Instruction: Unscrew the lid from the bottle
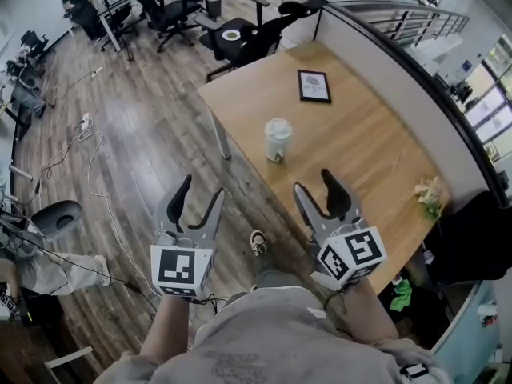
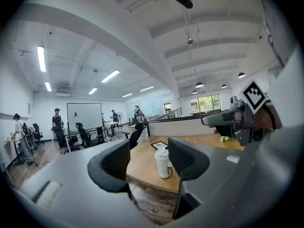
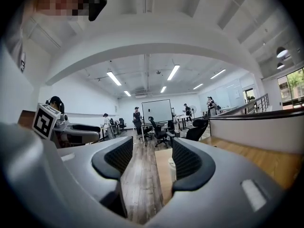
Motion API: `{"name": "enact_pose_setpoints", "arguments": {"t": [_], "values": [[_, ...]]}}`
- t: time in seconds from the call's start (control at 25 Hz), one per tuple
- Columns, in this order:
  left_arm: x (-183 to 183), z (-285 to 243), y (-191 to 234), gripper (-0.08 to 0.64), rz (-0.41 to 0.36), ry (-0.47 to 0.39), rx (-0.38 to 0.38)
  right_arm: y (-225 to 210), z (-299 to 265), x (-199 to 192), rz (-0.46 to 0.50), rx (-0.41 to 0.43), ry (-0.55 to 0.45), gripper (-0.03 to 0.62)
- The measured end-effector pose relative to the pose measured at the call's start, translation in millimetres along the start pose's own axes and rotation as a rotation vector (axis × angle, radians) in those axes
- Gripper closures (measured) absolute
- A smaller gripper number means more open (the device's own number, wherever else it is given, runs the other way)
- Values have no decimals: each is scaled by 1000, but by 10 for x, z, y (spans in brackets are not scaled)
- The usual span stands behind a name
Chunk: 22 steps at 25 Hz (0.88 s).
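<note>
A white bottle (image 1: pixel 278 140) with a pale lid stands upright near the left edge of the wooden table (image 1: pixel 376 146). Both grippers hang short of it, well apart from it. My left gripper (image 1: pixel 202 190) is open over the floor, left of the table's edge. My right gripper (image 1: pixel 314 184) is open above the table's near part. In the left gripper view the bottle (image 2: pixel 163 163) shows between the empty jaws of the left gripper (image 2: pixel 147 163), far off. In the right gripper view the right gripper (image 3: pixel 149 163) is empty, and the bottle (image 3: pixel 171 169) is mostly hidden behind its right jaw.
A framed picture (image 1: pixel 314 86) lies on the table's far part and a small bunch of flowers (image 1: pixel 428 194) at its right edge. A curved partition (image 1: pixel 400 62) bounds the table's right side. Office chairs (image 1: pixel 264 34) stand beyond it; cables (image 1: pixel 88 146) lie on the wood floor.
</note>
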<state>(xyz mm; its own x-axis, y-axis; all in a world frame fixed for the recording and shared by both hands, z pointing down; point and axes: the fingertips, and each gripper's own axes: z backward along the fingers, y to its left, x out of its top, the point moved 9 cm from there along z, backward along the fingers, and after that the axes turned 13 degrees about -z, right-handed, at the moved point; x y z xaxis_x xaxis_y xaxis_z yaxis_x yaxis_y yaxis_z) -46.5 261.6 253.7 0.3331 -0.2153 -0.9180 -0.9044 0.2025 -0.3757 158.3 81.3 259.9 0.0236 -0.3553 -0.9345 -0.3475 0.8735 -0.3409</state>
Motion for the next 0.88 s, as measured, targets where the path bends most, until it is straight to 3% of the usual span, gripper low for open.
{"name": "enact_pose_setpoints", "arguments": {"t": [0.2,0.4,0.88], "values": [[-63,-734,165,290,-50,7,-95,-383,-597,72,-13,-20,55,347],[-161,-1407,241,273,-94,2,-190,-712,-1140,60,32,26,146,336],[-949,-2492,-22,187,-200,96,-540,-1200,-1946,-233,-35,63,264,224]]}}
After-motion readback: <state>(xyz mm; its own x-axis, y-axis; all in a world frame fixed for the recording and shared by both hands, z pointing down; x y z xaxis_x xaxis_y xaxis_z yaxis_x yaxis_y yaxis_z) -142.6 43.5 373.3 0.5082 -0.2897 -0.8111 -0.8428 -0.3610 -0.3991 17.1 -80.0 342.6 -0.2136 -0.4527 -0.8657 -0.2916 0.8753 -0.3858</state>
